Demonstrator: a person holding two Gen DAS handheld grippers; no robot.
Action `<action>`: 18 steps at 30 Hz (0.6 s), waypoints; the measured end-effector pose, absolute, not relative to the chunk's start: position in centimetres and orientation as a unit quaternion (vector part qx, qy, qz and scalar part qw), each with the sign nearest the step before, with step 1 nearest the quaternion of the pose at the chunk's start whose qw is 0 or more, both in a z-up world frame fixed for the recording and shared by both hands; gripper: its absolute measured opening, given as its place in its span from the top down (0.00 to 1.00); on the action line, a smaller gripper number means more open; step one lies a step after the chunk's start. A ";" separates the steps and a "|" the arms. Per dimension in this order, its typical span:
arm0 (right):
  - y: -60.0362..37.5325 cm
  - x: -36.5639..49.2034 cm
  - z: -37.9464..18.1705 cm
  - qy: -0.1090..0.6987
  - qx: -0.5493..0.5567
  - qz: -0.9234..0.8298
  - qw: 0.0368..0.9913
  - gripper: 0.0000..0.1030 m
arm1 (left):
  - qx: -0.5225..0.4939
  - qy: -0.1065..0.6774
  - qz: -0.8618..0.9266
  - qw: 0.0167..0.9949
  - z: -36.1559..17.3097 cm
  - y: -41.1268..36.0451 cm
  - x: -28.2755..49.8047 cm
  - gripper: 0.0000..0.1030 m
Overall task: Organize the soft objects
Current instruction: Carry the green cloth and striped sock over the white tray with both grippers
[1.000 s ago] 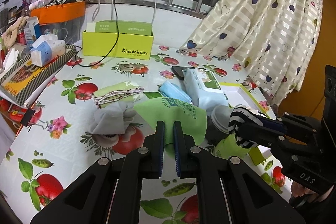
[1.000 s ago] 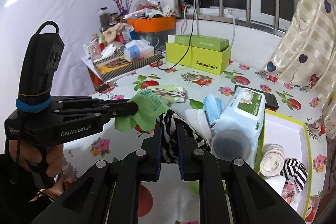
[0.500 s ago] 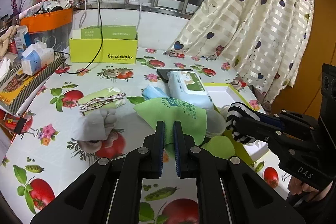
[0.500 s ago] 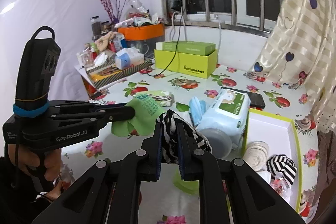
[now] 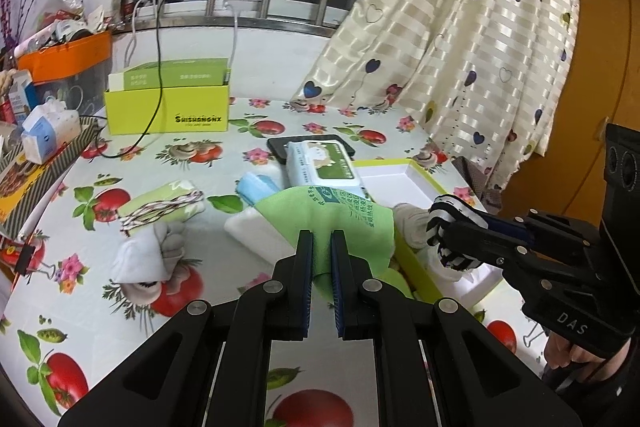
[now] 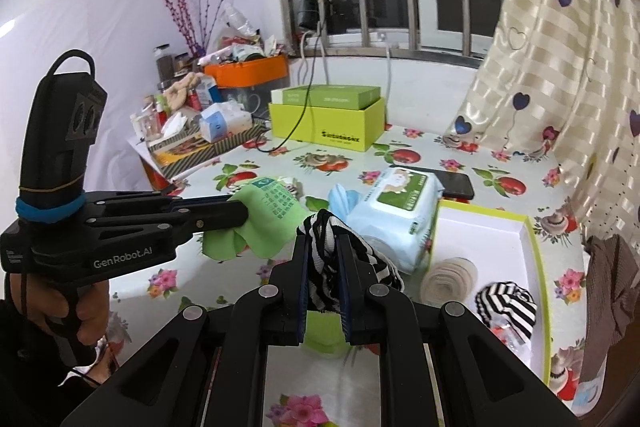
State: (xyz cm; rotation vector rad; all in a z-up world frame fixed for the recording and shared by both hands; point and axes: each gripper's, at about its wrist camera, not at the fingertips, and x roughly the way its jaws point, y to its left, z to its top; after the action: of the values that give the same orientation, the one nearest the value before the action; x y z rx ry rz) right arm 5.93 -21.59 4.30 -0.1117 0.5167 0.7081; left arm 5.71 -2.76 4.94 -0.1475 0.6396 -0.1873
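My left gripper (image 5: 321,239) is shut on a green printed cloth (image 5: 340,215) and holds it above the table, left of the white tray (image 5: 400,175). It also shows in the right wrist view (image 6: 240,213) with the green cloth (image 6: 272,223). My right gripper (image 6: 323,241) is shut on a black-and-white striped sock (image 6: 352,255), held above the table beside the tray (image 6: 488,239). In the left wrist view the right gripper (image 5: 440,235) holds the striped sock (image 5: 452,223) over the tray's near end. A rolled beige sock (image 6: 450,277) and another striped sock (image 6: 506,309) lie in the tray.
A wet-wipes pack (image 5: 320,167), blue cloth (image 5: 256,187), black phone (image 6: 452,183), white sock (image 5: 144,259), and green towel with a braided cord (image 5: 168,205) lie on the fruit-print tablecloth. A yellow-green box (image 5: 168,107) and clutter stand behind. A curtain (image 5: 460,47) hangs at the right.
Both grippers have moved right toward the white tray, each still holding its cloth. The striped sock now hangs over the tray's near end.
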 end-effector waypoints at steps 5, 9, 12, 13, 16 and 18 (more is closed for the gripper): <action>-23.2 6.1 4.3 0.248 -0.046 0.331 0.909 0.88 | -0.068 0.314 -0.100 0.942 5.1 -3.9 6.1 0.91; -24.6 6.3 4.3 0.246 -0.039 0.321 0.914 0.88 | -0.062 0.313 -0.108 0.941 5.3 -4.9 6.4 0.91; -25.7 6.5 4.3 0.246 -0.034 0.310 0.918 0.88 | -0.058 0.314 -0.114 0.941 5.4 -5.7 6.6 0.91; -26.1 6.5 4.2 0.246 -0.032 0.307 0.919 0.88 | -0.057 0.314 -0.116 0.940 5.4 -5.9 6.7 0.91; -27.2 6.8 4.2 0.247 -0.027 0.296 0.922 0.88 | -0.055 0.316 -0.120 0.940 5.4 -6.3 6.8 0.91; -27.9 6.9 4.1 0.248 -0.024 0.289 0.924 0.88 | -0.054 0.316 -0.123 0.939 5.4 -6.7 6.9 0.91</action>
State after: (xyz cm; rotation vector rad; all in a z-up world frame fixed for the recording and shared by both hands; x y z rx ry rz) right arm 6.90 -27.85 4.11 -0.0490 0.5094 0.5938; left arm 6.90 -6.66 5.38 -0.1112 0.6458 -0.2507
